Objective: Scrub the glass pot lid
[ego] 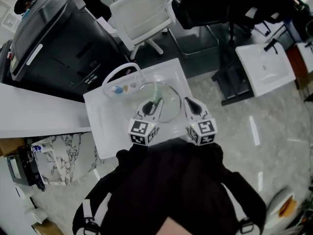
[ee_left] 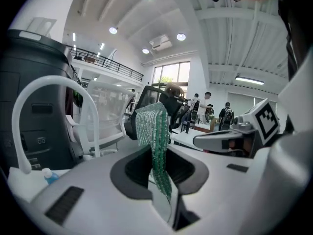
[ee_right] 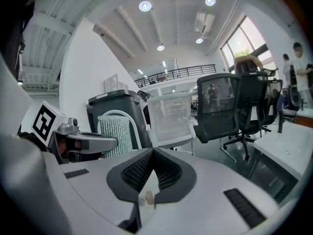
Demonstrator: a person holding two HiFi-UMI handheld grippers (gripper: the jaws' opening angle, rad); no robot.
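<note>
The glass pot lid (ego: pixel 166 101) stands over the white basin (ego: pixel 110 131), between my two grippers. In the head view my left gripper (ego: pixel 149 106) is at the lid's left side, shut on a green scrub cloth (ego: pixel 155 98). The cloth (ee_left: pixel 155 141) rises from the left gripper (ee_left: pixel 159 180), pressed against the clear lid (ee_left: pixel 164 207). My right gripper (ego: pixel 189 104) is at the lid's right edge. Its jaws (ee_right: pixel 151 180) are shut on the transparent lid (ee_right: pixel 146 192), where a small round fitting shows. The cloth (ee_right: pixel 116 133) also shows in the right gripper view.
A clear container with a white hoop handle (ego: pixel 122 82) holds small items at the basin's back left. A large black bin (ego: pixel 54 33) stands behind it, with a white chair (ego: pixel 146 11) and a dark chair (ego: pixel 210 4) further back. A second white basin (ego: pixel 264 67) lies to the right.
</note>
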